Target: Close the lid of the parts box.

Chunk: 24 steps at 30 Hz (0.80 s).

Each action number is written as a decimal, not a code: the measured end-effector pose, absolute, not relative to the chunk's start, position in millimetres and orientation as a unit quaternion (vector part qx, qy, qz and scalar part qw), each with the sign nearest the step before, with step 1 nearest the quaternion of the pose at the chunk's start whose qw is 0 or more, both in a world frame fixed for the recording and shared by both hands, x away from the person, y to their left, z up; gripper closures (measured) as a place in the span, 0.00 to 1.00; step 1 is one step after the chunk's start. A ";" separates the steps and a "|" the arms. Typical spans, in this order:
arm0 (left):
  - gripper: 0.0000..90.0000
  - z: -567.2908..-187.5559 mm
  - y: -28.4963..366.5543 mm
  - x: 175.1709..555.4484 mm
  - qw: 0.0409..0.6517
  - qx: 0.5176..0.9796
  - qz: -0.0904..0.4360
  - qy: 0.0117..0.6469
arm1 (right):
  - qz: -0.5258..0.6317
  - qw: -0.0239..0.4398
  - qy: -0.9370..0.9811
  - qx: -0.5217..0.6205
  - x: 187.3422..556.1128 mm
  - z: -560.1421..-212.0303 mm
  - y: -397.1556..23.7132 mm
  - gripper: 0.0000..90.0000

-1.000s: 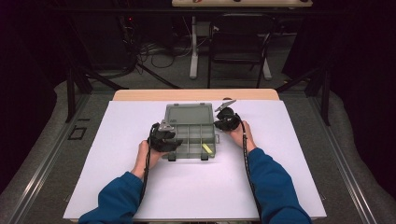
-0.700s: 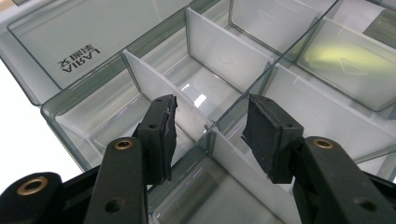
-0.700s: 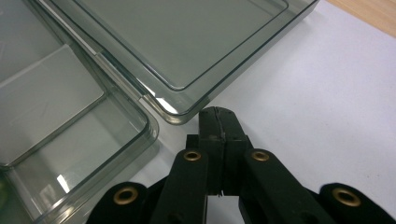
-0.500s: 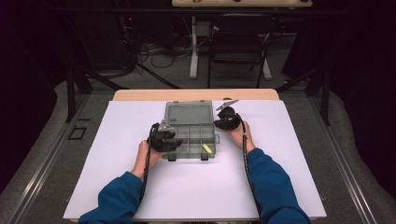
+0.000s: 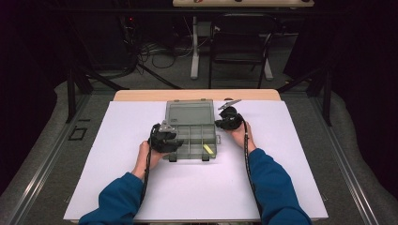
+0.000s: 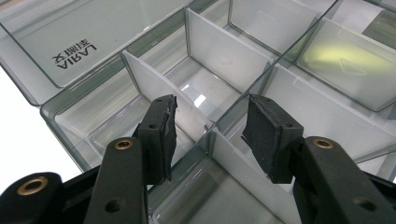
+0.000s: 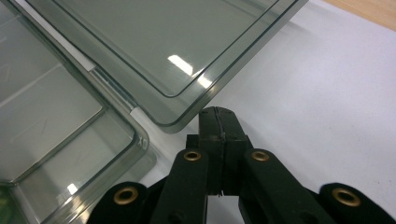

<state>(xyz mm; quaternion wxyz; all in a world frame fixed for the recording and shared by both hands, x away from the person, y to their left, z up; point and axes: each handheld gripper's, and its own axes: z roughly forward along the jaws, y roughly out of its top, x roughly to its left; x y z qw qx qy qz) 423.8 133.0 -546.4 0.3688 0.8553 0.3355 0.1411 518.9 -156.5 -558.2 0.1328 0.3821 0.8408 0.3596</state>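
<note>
organiser box (image 5: 191, 133) of clear grey plastic lies open near the middle of the white tabletop (image 5: 117, 154), its lid (image 5: 190, 112) folded back flat on the far side and its compartmented tray nearer the person.

left side: the left tool (image 5: 165, 139) sits at the tray's left front corner, held in the person's left hand (image 5: 146, 157), blue sleeve behind it. in the left gripper view the left tool (image 6: 210, 126) has its jaws standing partly apart, the pads (image 6: 164, 126) clear of contact on both faces. a white divider wall (image 6: 159, 93) of the tray passes between them, along with the junction where the partitions meet. no pad presses on any wall. the compartments directly below the jaws look empty. the lid (image 6: 70, 42) shows at the upper left of that view with raised lettering on it.

centre: a small yellow item (image 5: 208, 149) lies in the front right compartment of the tray; what it is cannot be made out. two latches project from the tray's front edge.

right side: the right tool (image 5: 228, 119) rests at the box's right edge, about where lid and tray join, held in the right hand (image 5: 240, 135). in the right gripper view the right tool (image 7: 218, 122) has its jaws fully together, pad against pad, nothing between them. its tip sits just beside the rounded corner of the lid (image 7: 187, 60); whether it touches that corner cannot be told. the tray's rim (image 7: 135, 135) lies to the left of the tip, white tabletop (image 7: 327, 93) to the right.
</note>
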 end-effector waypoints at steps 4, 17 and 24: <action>0.59 -546.4 133.1 423.8 0.369 0.855 0.141 0.335 | 0.354 0.131 0.843 0.384 522.2 -557.3 -155.2 1.00; 0.59 -546.4 133.0 423.7 0.368 0.856 0.142 0.335 | 0.376 0.135 0.826 0.398 529.8 -556.5 -155.1 1.00; 0.59 -546.4 133.2 423.7 0.368 0.856 0.143 0.334 | 0.384 0.147 0.821 0.397 530.7 -554.9 -154.4 1.00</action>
